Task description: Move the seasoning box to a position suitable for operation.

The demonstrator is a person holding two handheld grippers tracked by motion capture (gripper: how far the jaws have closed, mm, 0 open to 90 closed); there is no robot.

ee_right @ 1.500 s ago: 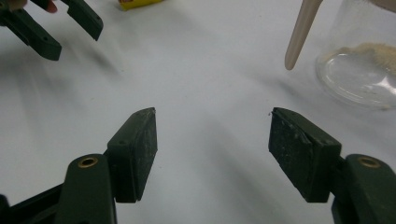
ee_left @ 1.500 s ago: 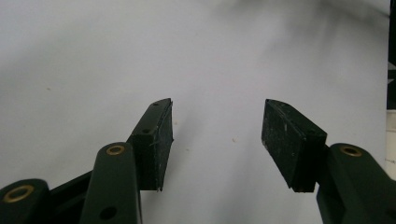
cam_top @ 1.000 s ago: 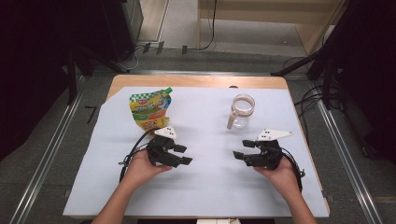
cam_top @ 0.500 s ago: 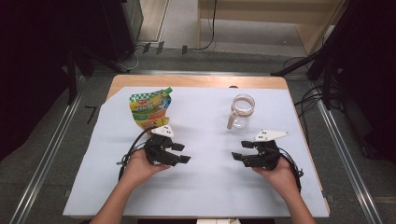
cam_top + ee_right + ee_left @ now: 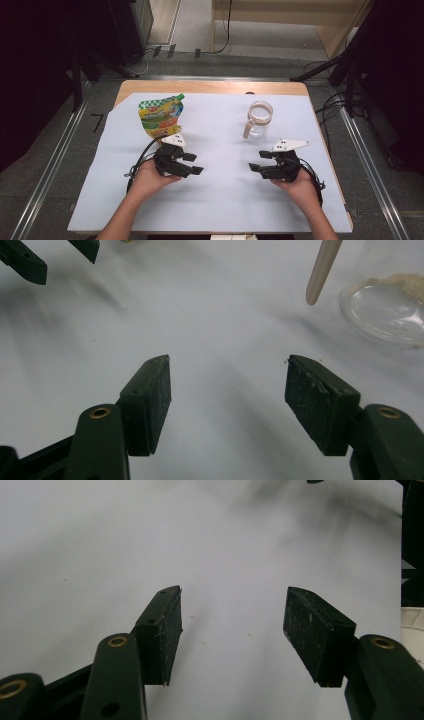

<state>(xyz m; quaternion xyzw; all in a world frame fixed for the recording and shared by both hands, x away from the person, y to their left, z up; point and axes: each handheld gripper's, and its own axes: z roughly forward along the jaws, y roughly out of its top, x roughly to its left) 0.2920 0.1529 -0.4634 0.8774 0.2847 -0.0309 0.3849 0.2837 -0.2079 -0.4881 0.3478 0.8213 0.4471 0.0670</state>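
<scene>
Both forearms come in from the near edge of the table, each hand wrapped round its tool and resting low on the white sheet (image 5: 220,195). The left gripper (image 5: 192,164) points toward the middle of the table, jaws parted with nothing between them. The right gripper (image 5: 257,161) faces it from the other side, jaws likewise parted and empty. The two tips are aimed at each other, well apart.

Behind the left gripper lies a refill pouch (image 5: 160,116), green and yellow with an orange panel, flat on the sheet, its lower edge just beside the gripper's grey plate. Behind the right gripper stands a clear glass pitcher (image 5: 259,120), upright, with a pale beige handle; it sits near the right gripper but untouched.
</scene>
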